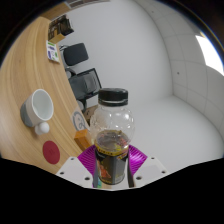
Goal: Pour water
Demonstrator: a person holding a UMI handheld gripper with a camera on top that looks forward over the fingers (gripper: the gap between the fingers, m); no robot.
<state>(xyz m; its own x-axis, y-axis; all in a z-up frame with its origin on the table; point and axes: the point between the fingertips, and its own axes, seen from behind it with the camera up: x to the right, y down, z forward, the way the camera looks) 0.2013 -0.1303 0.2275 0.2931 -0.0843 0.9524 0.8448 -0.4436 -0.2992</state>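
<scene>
The bottle (pixel 111 135) is clear plastic with a black cap, and a dark drink fills its lower part. It stands between the two fingers of the gripper (pixel 110 160), and the purple pads (pixel 90 157) press on its lower sides, so the claw is clenched on the bottle. It looks lifted above the table (pixel 40 75), held upright, its long axis running up and down and the cap pointing up. It is probably light, smooth and a bit squashy, so a low, firm hold seems best. On the wooden table sit a white cup (pixel 41 103), a small white ball (pixel 43 129) and a red disc (pixel 51 152), near its edge. Chairs (pixel 82 85) stand beside the table.
</scene>
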